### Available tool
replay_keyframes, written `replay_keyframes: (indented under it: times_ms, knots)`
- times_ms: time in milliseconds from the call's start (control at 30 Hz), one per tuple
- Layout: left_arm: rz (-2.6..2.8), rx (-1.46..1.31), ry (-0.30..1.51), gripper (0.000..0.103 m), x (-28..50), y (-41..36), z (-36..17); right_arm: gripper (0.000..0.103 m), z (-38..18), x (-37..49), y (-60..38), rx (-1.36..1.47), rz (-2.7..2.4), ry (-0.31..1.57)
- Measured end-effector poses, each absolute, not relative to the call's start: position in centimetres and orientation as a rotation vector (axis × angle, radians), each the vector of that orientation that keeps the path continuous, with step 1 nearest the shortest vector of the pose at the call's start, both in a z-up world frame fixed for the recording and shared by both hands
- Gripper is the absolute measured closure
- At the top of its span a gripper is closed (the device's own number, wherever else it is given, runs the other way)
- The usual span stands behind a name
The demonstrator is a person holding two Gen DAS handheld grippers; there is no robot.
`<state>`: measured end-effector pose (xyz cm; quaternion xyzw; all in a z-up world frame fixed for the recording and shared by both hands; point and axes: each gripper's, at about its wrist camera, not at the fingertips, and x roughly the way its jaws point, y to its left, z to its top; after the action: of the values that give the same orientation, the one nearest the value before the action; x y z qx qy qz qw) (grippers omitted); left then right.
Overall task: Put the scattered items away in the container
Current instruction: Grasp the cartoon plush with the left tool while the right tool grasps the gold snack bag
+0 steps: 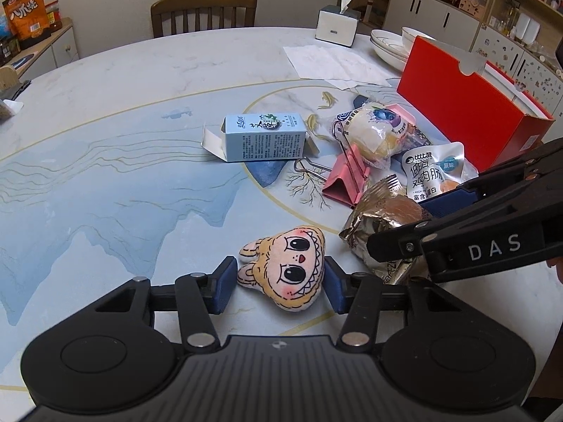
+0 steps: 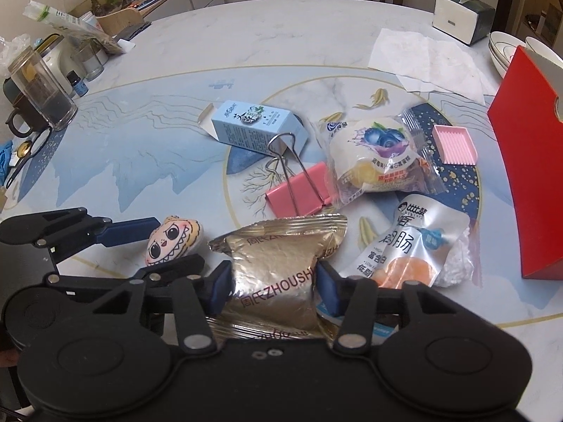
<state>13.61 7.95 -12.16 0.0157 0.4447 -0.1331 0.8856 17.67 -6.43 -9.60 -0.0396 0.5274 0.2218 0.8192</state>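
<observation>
Marble table (image 1: 140,81), wooden chair (image 1: 203,12).

Black hand-held gripper (image 1: 279,283), blue pads (image 1: 221,286), silver screws

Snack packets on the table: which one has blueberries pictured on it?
The clear-wrapped bun packet, beside the pink binder clip. The gold foil packet and white sausage pouch show none.

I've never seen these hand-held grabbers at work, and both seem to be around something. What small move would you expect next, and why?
Probably a lift. The left gripper has its pads on either side of the plush face toy, and the right gripper pinches the gold snack packet, but both items are on the table. Raising them would free them to travel to the red box.
</observation>
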Motion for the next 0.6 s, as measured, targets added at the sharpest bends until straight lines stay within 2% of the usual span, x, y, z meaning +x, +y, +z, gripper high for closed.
replay_keyframes:
  times_ms: [600]
  knots:
    - [-0.275, 0.012, 0.89, 0.054, 12.9, 7.1, -8.9, 0.057, -5.9, 17.0, -8.1, -0.043, 0.503, 1.054]
